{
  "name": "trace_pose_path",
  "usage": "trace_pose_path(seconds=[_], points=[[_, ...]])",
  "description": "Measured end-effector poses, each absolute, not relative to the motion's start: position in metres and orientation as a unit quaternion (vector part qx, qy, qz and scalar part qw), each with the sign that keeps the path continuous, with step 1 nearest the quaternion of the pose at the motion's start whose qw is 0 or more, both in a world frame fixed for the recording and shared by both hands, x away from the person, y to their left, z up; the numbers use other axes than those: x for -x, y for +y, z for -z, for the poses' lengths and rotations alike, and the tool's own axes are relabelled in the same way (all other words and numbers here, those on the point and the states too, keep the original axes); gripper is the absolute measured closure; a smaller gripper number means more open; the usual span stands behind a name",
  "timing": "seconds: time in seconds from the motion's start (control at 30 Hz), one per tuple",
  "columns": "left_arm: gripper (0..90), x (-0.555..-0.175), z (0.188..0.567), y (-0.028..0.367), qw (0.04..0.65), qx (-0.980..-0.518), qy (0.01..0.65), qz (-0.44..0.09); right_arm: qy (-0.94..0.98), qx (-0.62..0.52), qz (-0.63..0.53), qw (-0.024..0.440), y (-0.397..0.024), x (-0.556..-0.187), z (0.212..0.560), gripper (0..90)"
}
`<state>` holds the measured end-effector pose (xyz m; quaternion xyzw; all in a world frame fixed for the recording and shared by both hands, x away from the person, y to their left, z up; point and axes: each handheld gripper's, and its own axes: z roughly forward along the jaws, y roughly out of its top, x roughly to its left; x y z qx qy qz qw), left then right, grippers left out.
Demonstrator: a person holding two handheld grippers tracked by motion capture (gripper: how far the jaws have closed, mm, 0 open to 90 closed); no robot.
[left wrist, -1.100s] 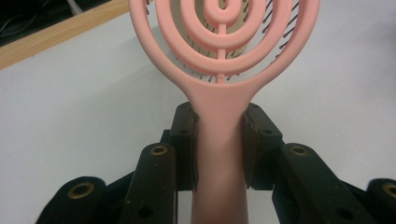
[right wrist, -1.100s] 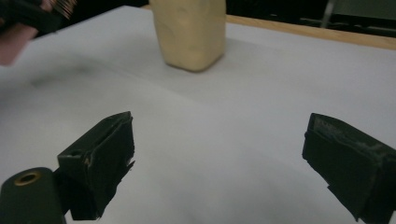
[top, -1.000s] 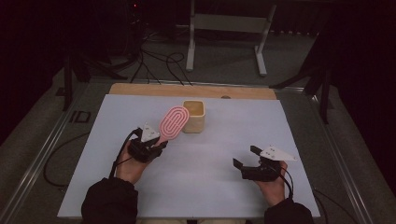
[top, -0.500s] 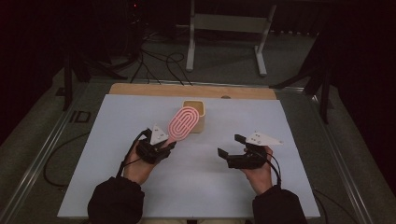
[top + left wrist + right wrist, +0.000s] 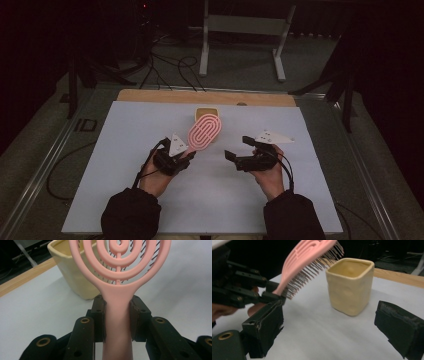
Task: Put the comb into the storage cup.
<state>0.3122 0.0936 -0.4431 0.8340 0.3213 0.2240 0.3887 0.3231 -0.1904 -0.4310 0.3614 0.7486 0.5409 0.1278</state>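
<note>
Pink brush up in the left tongs, cup waiting just beyond

The left gripper (image 5: 186, 156) is clamped on the handle of the pink plastic ring-patterned hairbrush (image 5: 117, 277), head raised over the table just short of the cream square ceramic cup (image 5: 349, 285). The right gripper (image 5: 329, 332) stands wide apart, empty, facing brush and cup. Risk as I see it: the head snags the cup's rim and tips it, or the smooth handle twists in the pads.
</note>
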Motion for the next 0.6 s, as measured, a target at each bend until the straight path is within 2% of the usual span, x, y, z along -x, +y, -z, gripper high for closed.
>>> trace_pose_path(seconds=[0.17,0.2,0.6], points=[[69.9,-0.312,0.444,0.088,0.393,-0.832,0.319,-0.227,0.748,-0.358,-0.548,0.108,-0.184,-0.329,0.425,8.1],[69.9,-0.312,0.444,0.086,0.392,-0.833,0.317,-0.229,0.746,-0.359,-0.553,0.092,-0.181,-0.333,0.423,8.1],[69.9,-0.309,0.443,0.078,0.400,-0.831,0.308,-0.234,0.746,-0.361,-0.554,0.076,-0.167,-0.345,0.418,8.1]])
